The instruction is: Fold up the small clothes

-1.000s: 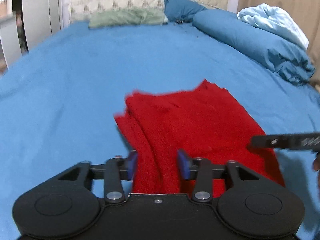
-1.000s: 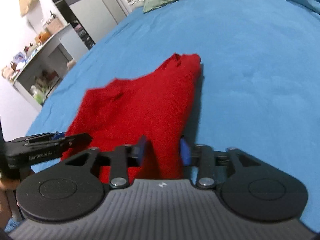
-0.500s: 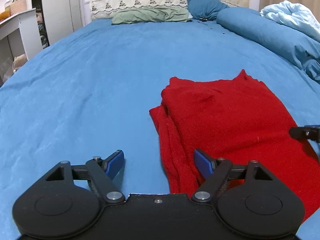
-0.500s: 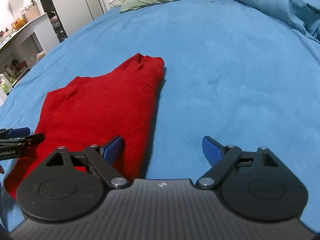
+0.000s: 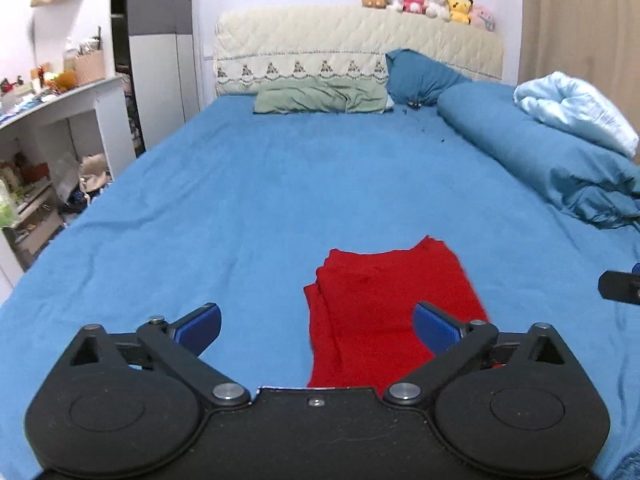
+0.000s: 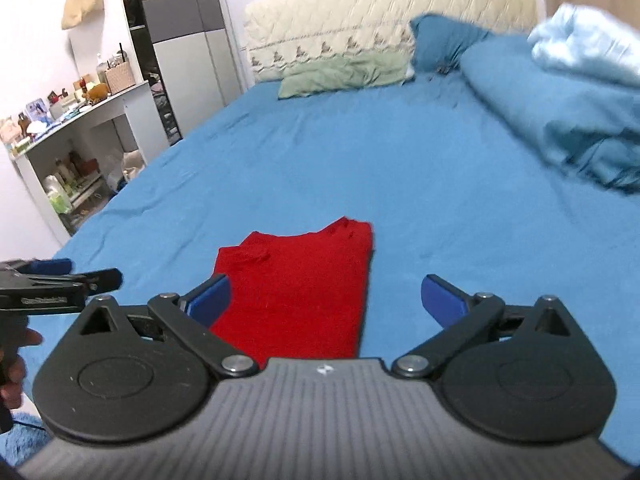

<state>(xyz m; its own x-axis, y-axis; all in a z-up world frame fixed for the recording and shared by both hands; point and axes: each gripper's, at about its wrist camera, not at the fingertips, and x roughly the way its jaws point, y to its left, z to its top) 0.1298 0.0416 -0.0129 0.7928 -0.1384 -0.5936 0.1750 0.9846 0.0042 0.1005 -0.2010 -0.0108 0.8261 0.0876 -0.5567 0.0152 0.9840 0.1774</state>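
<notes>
A red knitted garment point(image 5: 384, 300) lies folded flat on the blue bed sheet point(image 5: 240, 208), stacked layers showing along its left edge. It also shows in the right wrist view point(image 6: 296, 280). My left gripper point(image 5: 316, 326) is open and empty, held above and behind the garment's near end. My right gripper point(image 6: 326, 294) is open and empty, raised over the garment's near right part. The left gripper's tip shows at the left edge of the right wrist view point(image 6: 60, 284). The right gripper's tip shows at the right edge of the left wrist view point(image 5: 620, 286).
A green pillow point(image 5: 320, 98) and a blue pillow point(image 5: 420, 76) lie at the headboard point(image 5: 352, 44). A rolled blue duvet point(image 5: 540, 152) with a pale blue blanket point(image 5: 576, 110) runs along the right side. A cluttered white shelf unit point(image 5: 52, 136) stands left of the bed.
Both grippers were shut on the garment's near edge, then opened and let it go. Both have since lifted and pulled back, so the garment lies smaller and lower in view.
</notes>
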